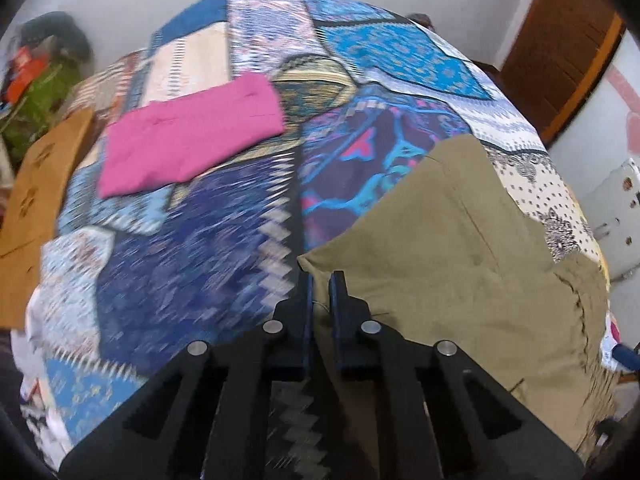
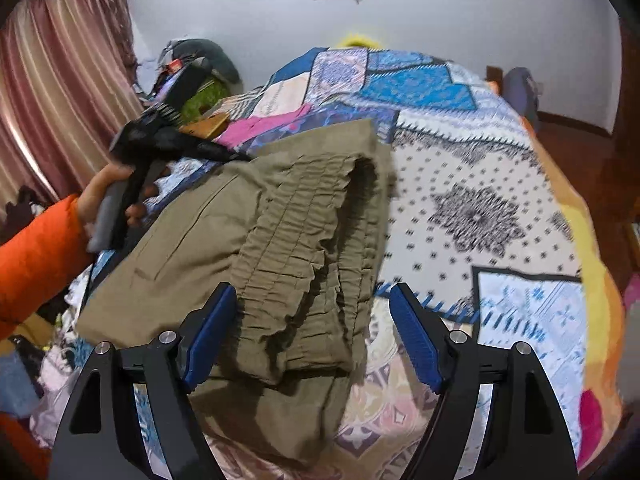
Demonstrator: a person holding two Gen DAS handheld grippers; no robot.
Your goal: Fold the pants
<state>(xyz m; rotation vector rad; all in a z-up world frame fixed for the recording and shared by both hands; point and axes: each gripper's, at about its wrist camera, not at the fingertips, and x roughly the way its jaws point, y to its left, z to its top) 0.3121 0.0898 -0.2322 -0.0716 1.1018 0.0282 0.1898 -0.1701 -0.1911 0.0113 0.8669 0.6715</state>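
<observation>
The olive-khaki pants lie folded on the patchwork bedspread; in the right wrist view their gathered elastic waistband faces me. My left gripper is shut on the pants' edge at a corner; it also shows in the right wrist view, held by a hand in an orange sleeve. My right gripper is open, its blue pads straddling the waistband without closing on it.
A folded pink garment lies further up the bedspread. A brown garment hangs at the bed's left edge. Clutter is piled by the curtain. A wooden door stands to the right.
</observation>
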